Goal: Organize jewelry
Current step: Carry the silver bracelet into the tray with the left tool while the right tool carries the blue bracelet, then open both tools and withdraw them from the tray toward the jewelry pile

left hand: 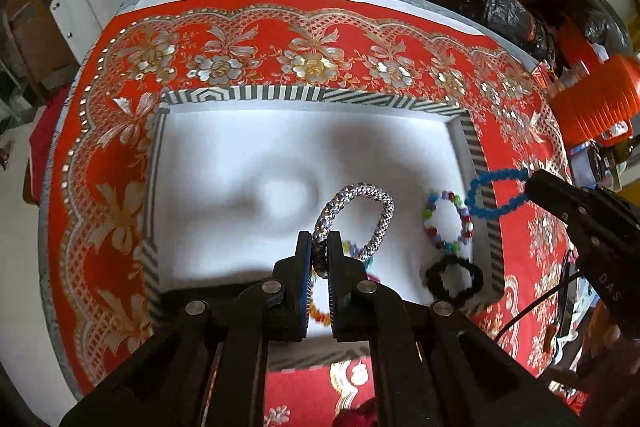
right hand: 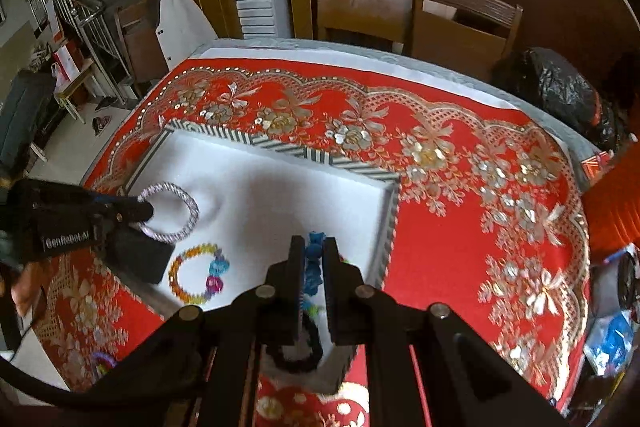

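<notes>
A white-lined tray [left hand: 276, 93] with a striped rim lies on the red tablecloth. My left gripper [left hand: 319, 247] is shut on a silver sparkly bracelet [left hand: 378, 203] and holds it above the tray's lining; it also shows in the right wrist view [right hand: 188, 199]. My right gripper [right hand: 314, 255] is shut on a blue beaded bracelet [right hand: 314, 263], held over the tray's right rim; it shows in the left wrist view [left hand: 494, 179]. In the tray lie a multicoloured bead bracelet [left hand: 448, 223], a black bracelet [left hand: 454, 277] and an orange-yellow bracelet [right hand: 196, 273].
The red and gold tablecloth [left hand: 312, 27] covers the table. An orange object [left hand: 596, 103] and black bags [left hand: 500, 11] sit at the far right. Wooden chairs [right hand: 452, 15] stand behind the table. A small colourful bracelet [right hand: 102, 363] lies on the cloth left of the tray.
</notes>
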Available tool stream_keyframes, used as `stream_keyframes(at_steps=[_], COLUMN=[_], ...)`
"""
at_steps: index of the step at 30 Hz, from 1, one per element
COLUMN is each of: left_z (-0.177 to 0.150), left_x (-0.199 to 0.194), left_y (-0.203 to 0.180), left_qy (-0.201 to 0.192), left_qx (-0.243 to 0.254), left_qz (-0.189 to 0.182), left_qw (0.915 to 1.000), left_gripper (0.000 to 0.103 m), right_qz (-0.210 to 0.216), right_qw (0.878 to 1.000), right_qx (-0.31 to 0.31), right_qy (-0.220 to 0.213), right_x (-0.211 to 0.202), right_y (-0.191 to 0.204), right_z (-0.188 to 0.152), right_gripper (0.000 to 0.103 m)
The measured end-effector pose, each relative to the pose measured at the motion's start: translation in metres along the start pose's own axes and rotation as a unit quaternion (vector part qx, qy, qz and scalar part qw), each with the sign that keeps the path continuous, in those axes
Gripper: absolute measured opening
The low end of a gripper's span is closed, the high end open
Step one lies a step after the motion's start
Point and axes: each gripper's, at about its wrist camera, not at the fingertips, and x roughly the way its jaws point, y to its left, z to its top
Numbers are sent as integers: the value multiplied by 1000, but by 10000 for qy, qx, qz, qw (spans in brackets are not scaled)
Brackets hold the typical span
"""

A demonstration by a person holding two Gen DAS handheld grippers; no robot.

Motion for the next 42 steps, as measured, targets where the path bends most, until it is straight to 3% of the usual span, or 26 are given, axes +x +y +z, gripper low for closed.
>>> stream_keyframes(at_steps=[9, 14, 20, 22, 25, 26, 28, 31, 42], left_z=[27, 31, 35, 35, 35, 35, 34, 32, 7], left_x=[37, 54, 73, 76, 80, 80, 79, 73, 26], left_y=[3, 3, -7, -11, -13, -13, -11, -11, -16], left_qy=[212, 326, 447, 445, 429, 442, 437, 370, 6], left_qx=[-290, -413, -414, -405, -396, -403, -447, -447, -286], left_qz=[14, 24, 20, 56, 156, 172, 119, 90, 429], left_qw=[9994, 9986, 9981, 9982, 9982, 9981, 9980, 9983, 9987], left_gripper=[0, 0, 0, 0, 0, 4, 18, 24, 24], right_qz=[383, 156, -172, -318, -239, -181, -35, -2, 243], right_qw=[9987, 9960, 9960, 9959, 9964, 9965, 9969, 9975, 9959], right_qx=[240, 640, 597, 537, 598, 629, 648, 628, 849], right_qy=[226, 601, 641, 648, 557, 517, 439, 336, -192], right_x=[62, 100, 112, 111, 102, 98, 90, 74, 6], right_y=[-6, -35, -48, -48, -50, -50, -50, -47, -27], right_z=[31, 27, 22, 21, 16, 15, 13, 6, -16], right_gripper=[9, 9, 9, 11, 30, 34, 35, 37, 43])
